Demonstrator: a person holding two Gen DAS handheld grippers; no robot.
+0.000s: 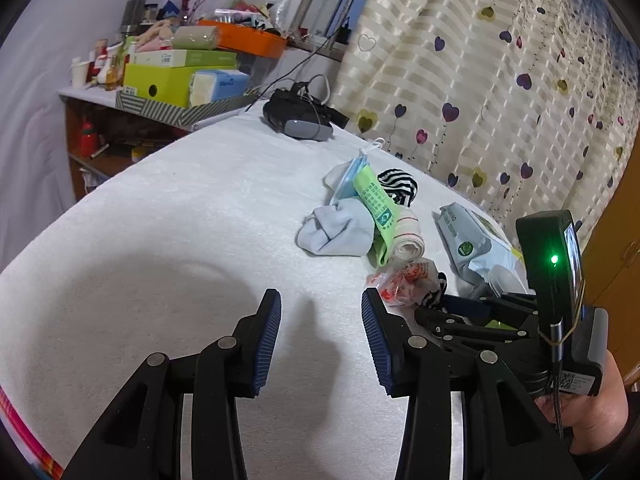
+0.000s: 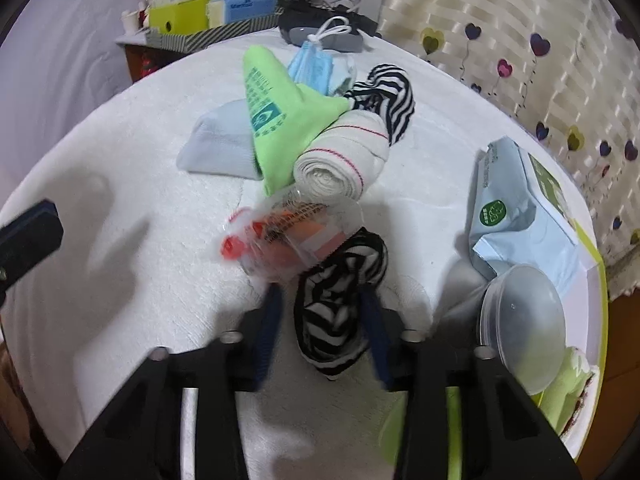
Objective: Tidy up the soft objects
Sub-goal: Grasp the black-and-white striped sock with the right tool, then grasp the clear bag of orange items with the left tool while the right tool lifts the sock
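Observation:
A black-and-white striped sock (image 2: 336,312) lies on the white cloth between the blurred blue pads of my right gripper (image 2: 324,300). The right pad meets it, while a thin strip of cloth shows at the left pad. A clear packet with red print (image 2: 280,240) rests on the sock's far end. Beyond are a rolled cream bandage (image 2: 340,160), a green cloth (image 2: 276,128), a pale blue sock (image 2: 216,144), a blue face mask (image 2: 312,68) and a second striped sock (image 2: 384,96). My left gripper (image 1: 320,300) hangs open over bare cloth, left of the pile.
A pale blue wipes pack (image 2: 516,208) and a clear plastic lidded tub (image 2: 524,320) sit at the right by a green-rimmed edge. A dark headset (image 1: 296,116) lies at the far end. A shelf with boxes (image 1: 172,80) stands behind, and a heart-patterned curtain (image 1: 480,80) is to the right.

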